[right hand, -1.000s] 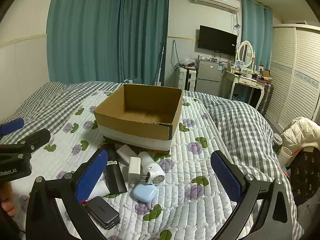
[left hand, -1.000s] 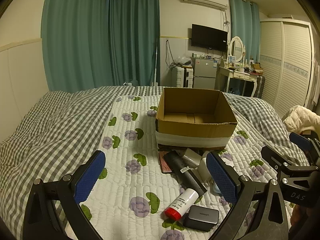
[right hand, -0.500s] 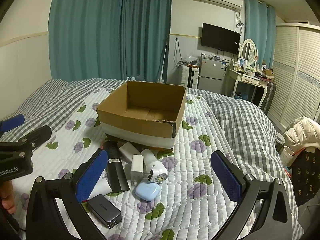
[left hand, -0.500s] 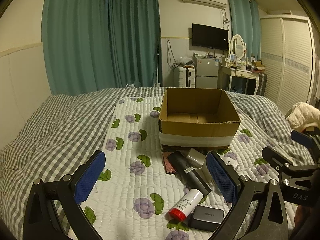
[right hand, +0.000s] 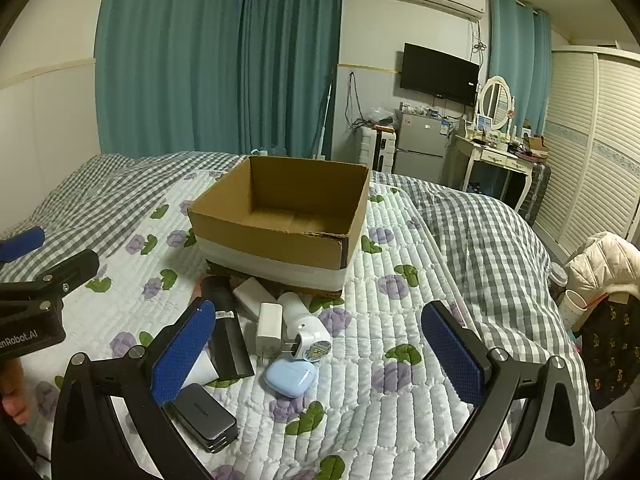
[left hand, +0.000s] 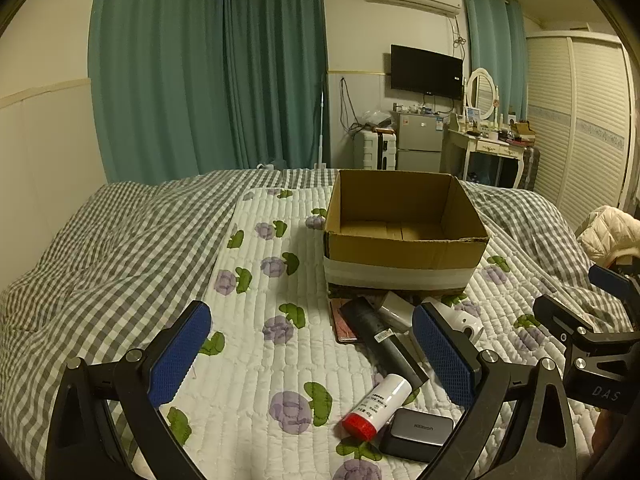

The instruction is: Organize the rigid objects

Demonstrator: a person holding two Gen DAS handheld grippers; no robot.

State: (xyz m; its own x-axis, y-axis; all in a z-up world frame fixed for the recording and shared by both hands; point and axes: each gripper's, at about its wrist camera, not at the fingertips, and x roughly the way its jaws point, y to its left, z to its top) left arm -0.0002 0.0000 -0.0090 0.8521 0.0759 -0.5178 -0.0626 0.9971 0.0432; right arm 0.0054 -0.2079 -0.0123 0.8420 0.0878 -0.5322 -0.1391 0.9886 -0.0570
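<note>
- The left gripper (left hand: 312, 356) and the right gripper (right hand: 316, 354) both hover over the bed's white floral quilt (left hand: 256, 340), jaws wide apart and holding nothing.
- The open brown cardboard box (right hand: 280, 224) sits ahead of both, with nothing visible inside.
- Between box and grippers lies one loose cluster:
  - one black oblong device (left hand: 382, 340), long axis running box-to-viewer
  - one white red-capped tube (left hand: 378, 406)
  - one dark grey power bank (left hand: 418, 434)
  - one pale blue earbud case (right hand: 289, 376)
  - three white chargers.
- The earbud case lies nearest the right jaws; the tube lies nearest the left.
</note>
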